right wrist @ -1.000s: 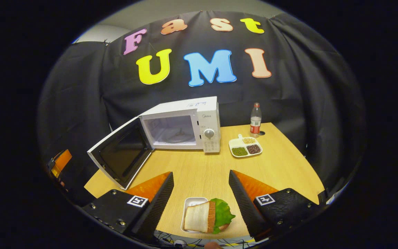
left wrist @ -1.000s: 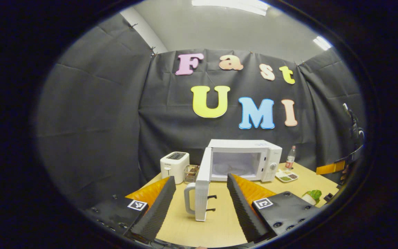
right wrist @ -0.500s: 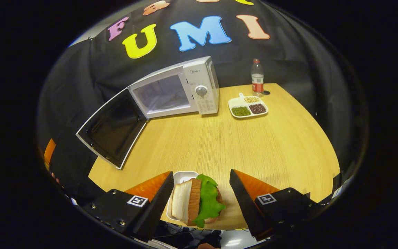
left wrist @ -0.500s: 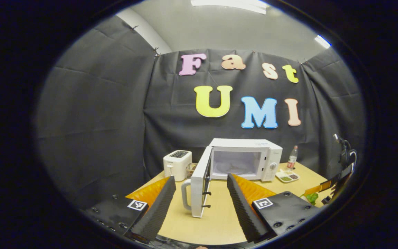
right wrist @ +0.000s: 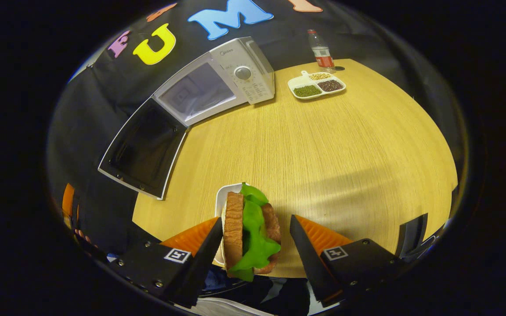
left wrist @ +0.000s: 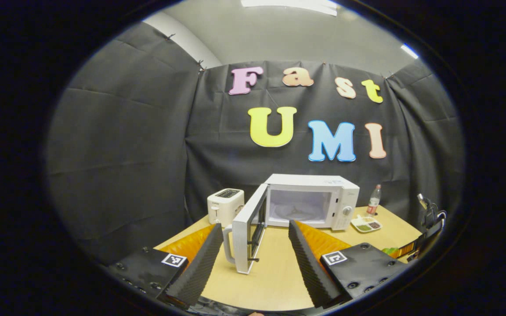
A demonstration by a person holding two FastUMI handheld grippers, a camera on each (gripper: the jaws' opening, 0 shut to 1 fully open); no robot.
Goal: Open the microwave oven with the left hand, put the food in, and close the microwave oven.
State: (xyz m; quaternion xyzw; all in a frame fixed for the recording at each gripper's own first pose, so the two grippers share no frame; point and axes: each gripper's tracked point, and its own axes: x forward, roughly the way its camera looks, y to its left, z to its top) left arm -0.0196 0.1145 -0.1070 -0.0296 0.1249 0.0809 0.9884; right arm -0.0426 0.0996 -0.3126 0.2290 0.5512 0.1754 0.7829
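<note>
The white microwave (left wrist: pixel 310 204) stands at the back of the wooden table (left wrist: pixel 275 281), its door (left wrist: pixel 248 230) swung wide open and its cavity bare. My left gripper (left wrist: pixel 253 259) is open, held back from the door's handle (left wrist: pixel 226 245) and touching nothing. In the right gripper view, the sandwich (right wrist: pixel 251 232), bread with green lettuce, stands on edge on a small white tray (right wrist: pixel 229 195) at the table's near edge. My right gripper (right wrist: pixel 253 245) is open with one finger on each side of the sandwich. The open microwave (right wrist: pixel 218 83) and its door (right wrist: pixel 145 149) lie far beyond it.
A white toaster (left wrist: pixel 224 204) sits left of the microwave. A divided dish of beans (right wrist: pixel 316 83) and a bottle (right wrist: pixel 321 50) stand to the microwave's right. Bare tabletop (right wrist: pixel 323 145) stretches between the sandwich and the microwave.
My right gripper has tipped downward and moved in over the sandwich, which now lies between its fingers. My left gripper has drawn back and leftward from the open door.
</note>
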